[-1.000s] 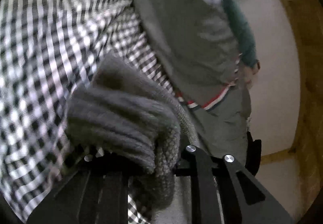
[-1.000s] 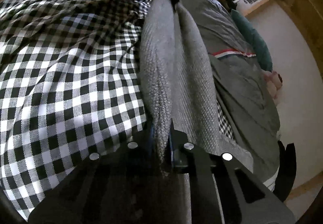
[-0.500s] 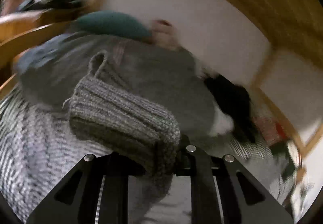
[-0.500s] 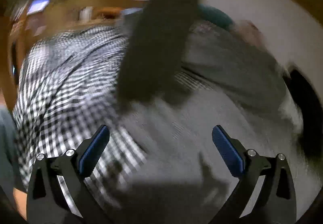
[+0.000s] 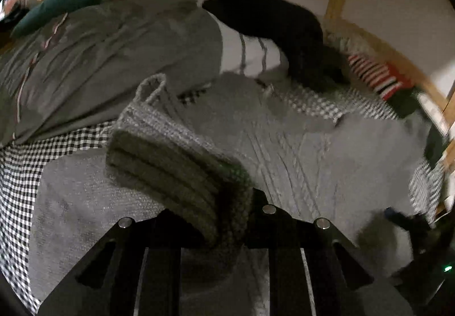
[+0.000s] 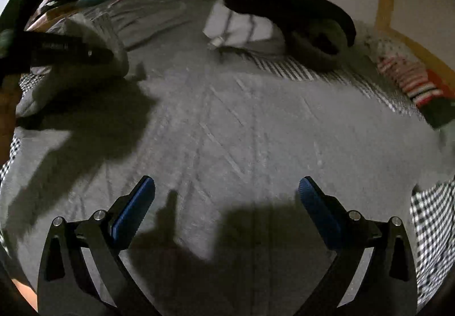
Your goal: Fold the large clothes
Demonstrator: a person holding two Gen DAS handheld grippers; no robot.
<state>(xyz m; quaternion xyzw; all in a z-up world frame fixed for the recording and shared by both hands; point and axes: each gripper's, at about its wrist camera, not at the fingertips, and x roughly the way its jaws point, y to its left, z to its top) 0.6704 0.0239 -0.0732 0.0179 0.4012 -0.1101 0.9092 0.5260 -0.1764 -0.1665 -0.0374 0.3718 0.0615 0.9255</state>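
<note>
Our left tool (image 5: pixel 227 219) stays clamped on the grey knit sweater's (image 6: pixel 241 122) folded ribbed edge; our right tool (image 6: pixel 227 202), jaws just sprung wide, hovers empty above its spread body.

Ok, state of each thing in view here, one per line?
left gripper: shut on the sweater's ribbed edge
right gripper: open, nothing between its fingers
grey knit sweater: spread flat on the bed, one edge lifted
checked sheet: under the sweater
black garment: heaped at the far side
</note>
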